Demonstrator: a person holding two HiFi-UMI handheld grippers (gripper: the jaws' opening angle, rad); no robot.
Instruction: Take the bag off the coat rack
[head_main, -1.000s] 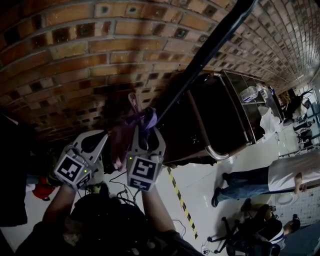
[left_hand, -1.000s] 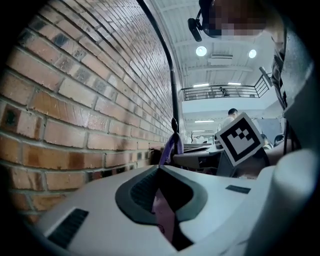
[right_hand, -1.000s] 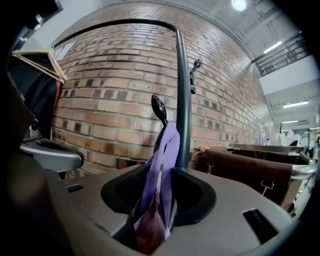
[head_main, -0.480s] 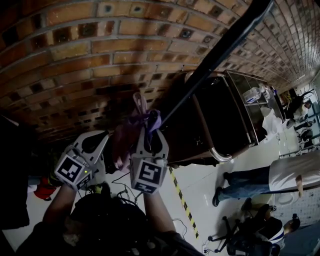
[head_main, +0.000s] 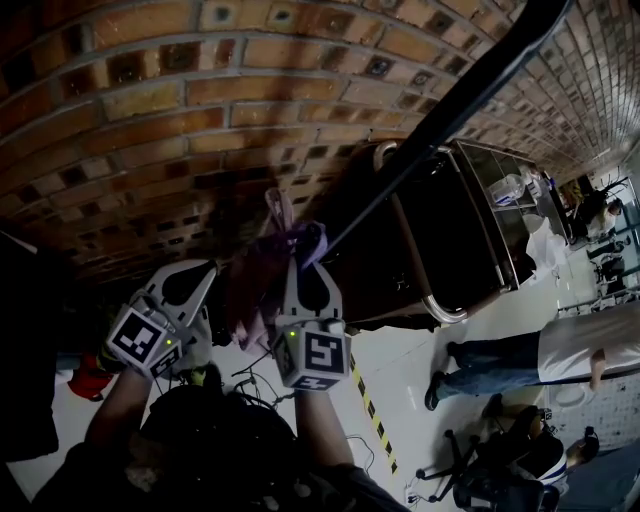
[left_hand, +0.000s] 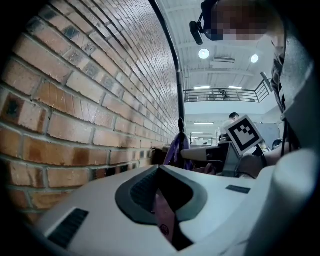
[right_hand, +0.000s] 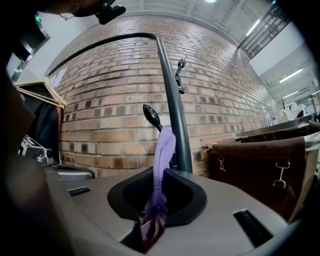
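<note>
Red-brown and orange brick wall (head_main: 150, 110): pale mortar lines, scattered darker bricks.
Dark grey metal coat-rack pole (right_hand: 171, 100); glossy black hook knob (right_hand: 151, 116).
Purple woven bag strap (right_hand: 164, 150): fine mesh weave, pale lilac at the top, deeper violet lower down.
Mauve bag fabric (left_hand: 164, 220): small dark round mark.
Left gripper (left_hand: 161, 190): pale grey shell, black ribbed recess at the jaws.
Square-marker cube (head_main: 140, 340): black blocks on white.
Pale glossy floor (head_main: 400, 365); yellow-and-black striped tape (head_main: 366, 408).
Brown fabric cart liner (right_hand: 255, 160): plain.
</note>
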